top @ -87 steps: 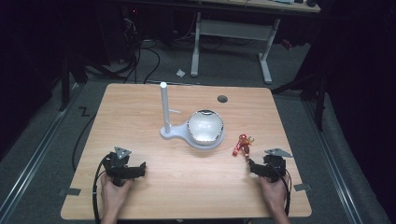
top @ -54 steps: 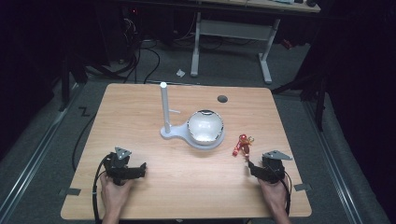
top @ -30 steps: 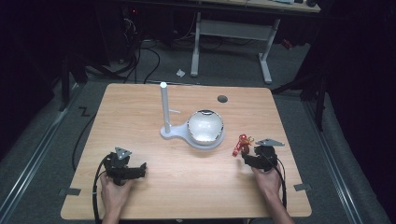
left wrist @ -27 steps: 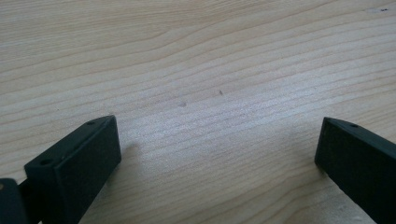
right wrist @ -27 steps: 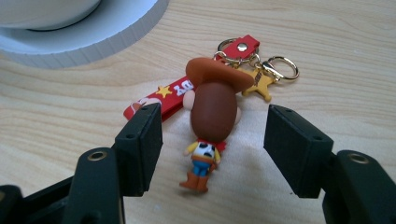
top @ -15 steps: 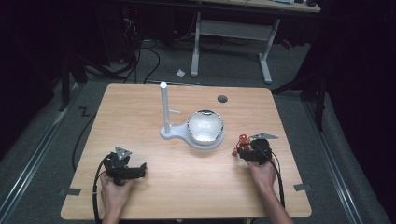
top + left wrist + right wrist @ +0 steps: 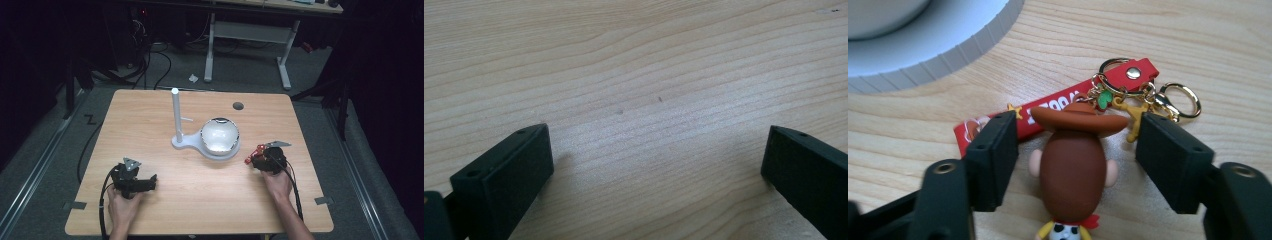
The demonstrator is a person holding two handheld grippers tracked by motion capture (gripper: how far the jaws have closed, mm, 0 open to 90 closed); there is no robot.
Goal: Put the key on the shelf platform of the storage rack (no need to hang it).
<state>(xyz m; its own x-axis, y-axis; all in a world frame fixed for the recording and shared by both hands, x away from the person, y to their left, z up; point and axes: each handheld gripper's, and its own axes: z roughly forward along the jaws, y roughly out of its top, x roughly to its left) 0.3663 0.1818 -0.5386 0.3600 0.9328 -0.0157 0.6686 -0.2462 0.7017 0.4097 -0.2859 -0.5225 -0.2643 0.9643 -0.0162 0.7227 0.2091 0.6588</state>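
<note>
While the cowboy toy [image 7: 1073, 170] lies near the table's [image 7: 200, 210] right edge, the right gripper [image 7: 1075, 155] has its jaws around the head, closing, not squeezing. Lifting is left. The left gripper [image 7: 656, 165] rests open.

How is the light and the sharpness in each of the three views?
High view: the table is lit, the room around it dark and soft. Left gripper view: wood grain sharp ahead, a pale sheen mid-frame. Right gripper view: the cowboy keychain is sharp and evenly lit; the white base above looks slightly soft.
</note>
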